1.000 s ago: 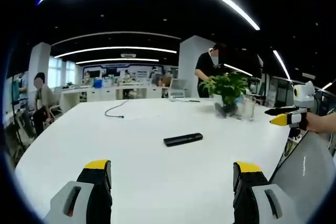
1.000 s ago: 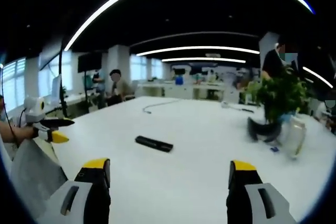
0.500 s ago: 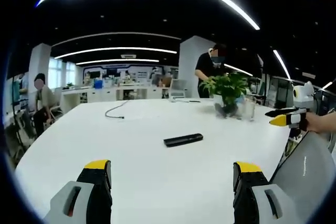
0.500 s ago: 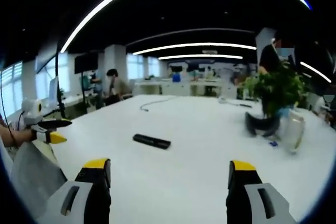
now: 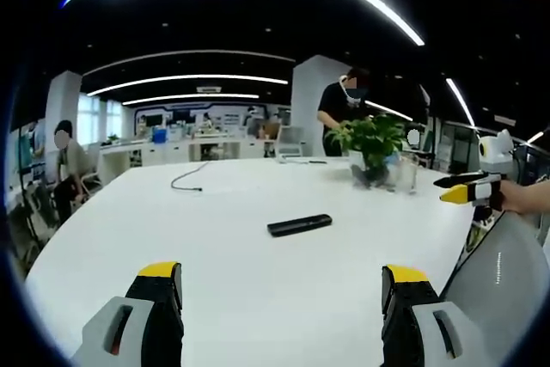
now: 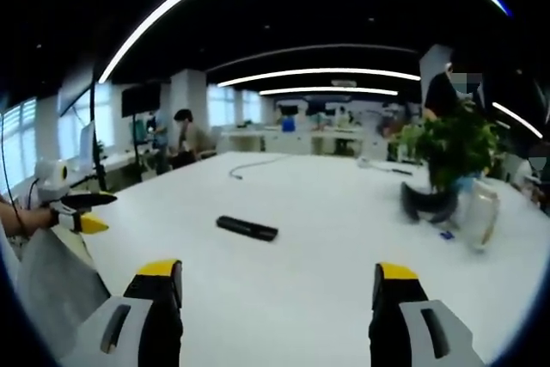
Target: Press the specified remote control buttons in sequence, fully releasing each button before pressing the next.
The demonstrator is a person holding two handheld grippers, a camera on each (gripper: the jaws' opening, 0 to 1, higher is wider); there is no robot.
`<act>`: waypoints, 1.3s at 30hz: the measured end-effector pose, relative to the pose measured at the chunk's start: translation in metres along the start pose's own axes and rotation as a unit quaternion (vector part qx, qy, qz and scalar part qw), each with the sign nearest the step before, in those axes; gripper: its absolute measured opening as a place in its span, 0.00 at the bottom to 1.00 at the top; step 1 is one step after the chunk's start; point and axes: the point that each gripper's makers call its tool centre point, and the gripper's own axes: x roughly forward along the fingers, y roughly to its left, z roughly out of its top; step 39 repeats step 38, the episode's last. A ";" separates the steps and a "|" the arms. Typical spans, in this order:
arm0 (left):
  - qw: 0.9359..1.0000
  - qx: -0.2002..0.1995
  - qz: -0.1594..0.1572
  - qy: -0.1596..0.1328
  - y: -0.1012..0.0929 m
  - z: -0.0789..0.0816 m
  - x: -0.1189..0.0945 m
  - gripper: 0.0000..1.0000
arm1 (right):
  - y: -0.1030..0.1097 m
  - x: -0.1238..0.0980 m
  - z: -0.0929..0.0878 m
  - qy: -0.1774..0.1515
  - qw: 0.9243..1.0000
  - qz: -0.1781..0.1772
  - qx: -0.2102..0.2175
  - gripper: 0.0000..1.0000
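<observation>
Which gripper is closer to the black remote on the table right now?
Neither clearly; they look about level. The left gripper is open with the remote lying ahead on the white table, untouched. The right gripper is open too, equally short of the remote.

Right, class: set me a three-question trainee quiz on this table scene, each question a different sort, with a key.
1. True or false: the left hand-held gripper touches the remote control.
2. What stands beside the potted plant: A a glass jar, B a laptop, C a book?
3. Fill in: both grippers' jaws are ____.

Key: 1 false, it lies apart on the white table. 2 A, the glass jar. 3 open; the right hand-held gripper too.
</observation>
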 end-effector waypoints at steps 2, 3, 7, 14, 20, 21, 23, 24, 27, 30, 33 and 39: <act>1.000 -0.002 0.000 -0.002 0.000 0.001 0.000 1.00 | 0.001 0.001 0.000 0.002 1.000 0.002 -0.001 0.90; 1.000 -0.002 0.001 -0.002 0.001 0.001 0.000 1.00 | 0.001 0.001 0.000 0.002 1.000 0.003 -0.001 0.90; 1.000 0.000 0.002 -0.001 0.001 0.001 0.000 1.00 | 0.000 0.001 -0.001 0.005 1.000 0.002 -0.003 0.90; 1.000 0.001 -0.002 0.002 -0.001 0.000 0.000 0.99 | 0.002 0.000 -0.001 0.005 1.000 0.002 -0.002 0.90; 1.000 0.001 -0.003 0.004 -0.001 -0.001 0.000 0.99 | -0.001 -0.001 0.000 0.003 1.000 -0.001 -0.001 0.90; 1.000 0.001 -0.003 0.004 -0.001 -0.001 0.000 0.99 | -0.001 -0.001 -0.001 0.003 1.000 -0.002 0.000 0.89; 1.000 0.000 -0.006 0.003 -0.003 -0.001 0.000 0.99 | -0.002 -0.001 -0.001 0.004 1.000 -0.003 0.001 0.89; 1.000 0.001 -0.007 0.002 -0.003 0.000 0.000 0.99 | -0.002 -0.001 -0.002 0.005 1.000 -0.002 0.000 0.89; 1.000 0.003 -0.008 0.004 -0.003 -0.001 0.001 0.99 | 0.000 -0.001 -0.002 0.007 1.000 -0.001 -0.004 0.89; 1.000 0.002 -0.007 0.005 -0.003 -0.001 0.000 0.99 | 0.001 0.000 -0.002 0.008 1.000 -0.001 -0.005 0.88; 1.000 0.001 -0.007 0.007 -0.003 -0.002 0.001 0.99 | 0.002 0.000 -0.002 0.010 1.000 0.000 -0.005 0.88; 1.000 0.002 -0.005 0.007 -0.002 -0.002 0.000 0.99 | 0.002 0.000 -0.002 0.011 1.000 0.001 -0.007 0.87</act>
